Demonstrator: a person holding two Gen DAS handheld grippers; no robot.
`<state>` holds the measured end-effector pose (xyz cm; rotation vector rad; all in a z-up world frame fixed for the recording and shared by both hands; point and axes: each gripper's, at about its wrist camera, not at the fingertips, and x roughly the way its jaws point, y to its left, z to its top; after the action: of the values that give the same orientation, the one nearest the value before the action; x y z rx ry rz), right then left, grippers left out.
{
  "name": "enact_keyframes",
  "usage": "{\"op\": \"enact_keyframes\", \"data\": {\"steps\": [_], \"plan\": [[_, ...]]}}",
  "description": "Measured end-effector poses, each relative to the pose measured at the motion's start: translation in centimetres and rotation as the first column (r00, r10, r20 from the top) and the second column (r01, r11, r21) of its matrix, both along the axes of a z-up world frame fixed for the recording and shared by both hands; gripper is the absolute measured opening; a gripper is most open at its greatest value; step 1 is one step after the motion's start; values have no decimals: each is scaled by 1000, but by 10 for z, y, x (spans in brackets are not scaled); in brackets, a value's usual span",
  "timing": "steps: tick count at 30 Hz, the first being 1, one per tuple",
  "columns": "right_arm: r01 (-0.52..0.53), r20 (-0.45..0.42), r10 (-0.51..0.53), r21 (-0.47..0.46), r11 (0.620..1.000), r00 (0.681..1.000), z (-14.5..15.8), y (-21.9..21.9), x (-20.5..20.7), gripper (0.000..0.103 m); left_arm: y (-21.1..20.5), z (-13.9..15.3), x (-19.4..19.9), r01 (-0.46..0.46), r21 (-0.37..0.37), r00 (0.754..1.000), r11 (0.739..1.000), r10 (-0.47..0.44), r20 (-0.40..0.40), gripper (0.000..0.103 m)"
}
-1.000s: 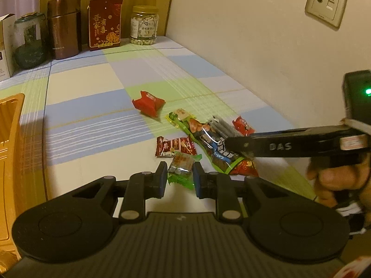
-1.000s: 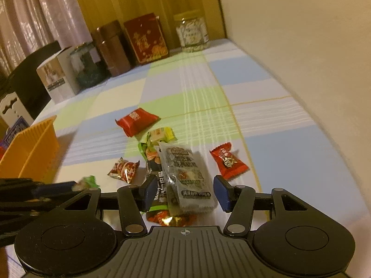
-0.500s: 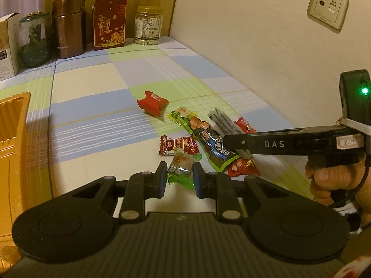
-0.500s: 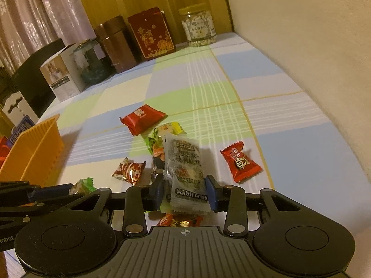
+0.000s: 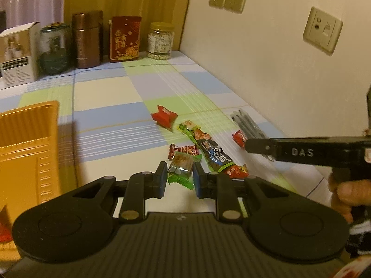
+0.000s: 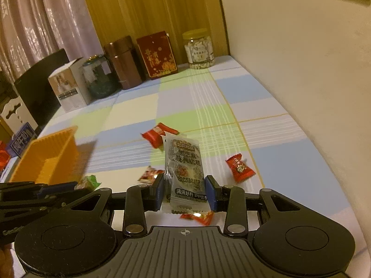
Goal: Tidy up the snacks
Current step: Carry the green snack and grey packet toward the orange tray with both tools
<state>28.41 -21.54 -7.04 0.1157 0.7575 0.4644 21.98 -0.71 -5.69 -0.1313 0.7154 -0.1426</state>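
My left gripper (image 5: 180,178) is shut on a small green-edged snack packet (image 5: 181,165) and holds it above the checked tablecloth. My right gripper (image 6: 184,193) is shut on a clear packet of black sesame cake (image 6: 184,162) and holds it upright, lifted off the table; this packet shows edge-on in the left wrist view (image 5: 248,125). An orange tray (image 5: 25,153) stands at the left, also in the right wrist view (image 6: 49,157). Loose on the cloth lie a red packet (image 5: 164,116), a long green packet (image 5: 206,149) and small red candies (image 6: 240,167).
At the back of the table stand a white box (image 5: 17,54), a dark glass jar (image 5: 55,48), a brown canister (image 5: 87,39), a red box (image 5: 125,37) and a nut jar (image 5: 161,40). The wall (image 5: 266,69) runs along the right side.
My right gripper shut on the sesame cake packet and lifted it off the pile. My left gripper rose a little with the green packet in it.
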Motion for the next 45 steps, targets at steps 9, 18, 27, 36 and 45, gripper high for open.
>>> {"op": "enact_keyframes", "data": {"steps": [9,18,27,36,45], "plan": [[12,-4,-12,15,1000,1000,39,18,-56,37,16,28,-51,-66,-7,998,998,66,19,21],[-26,1,26,34,999,1000,59,41,-104,37,36,43,-105,-134,-15,991,991,134,26,21],[-75,-6,75,51,996,997,61,66,-141,37,54,55,-146,-195,4,980,981,194,36,21],[-120,9,120,29,992,993,62,88,-170,37,72,64,-178,-246,4,968,969,245,46,21],[-152,40,153,-4,988,987,67,111,-187,37,97,68,-197,-309,13,950,951,308,55,21]]}}
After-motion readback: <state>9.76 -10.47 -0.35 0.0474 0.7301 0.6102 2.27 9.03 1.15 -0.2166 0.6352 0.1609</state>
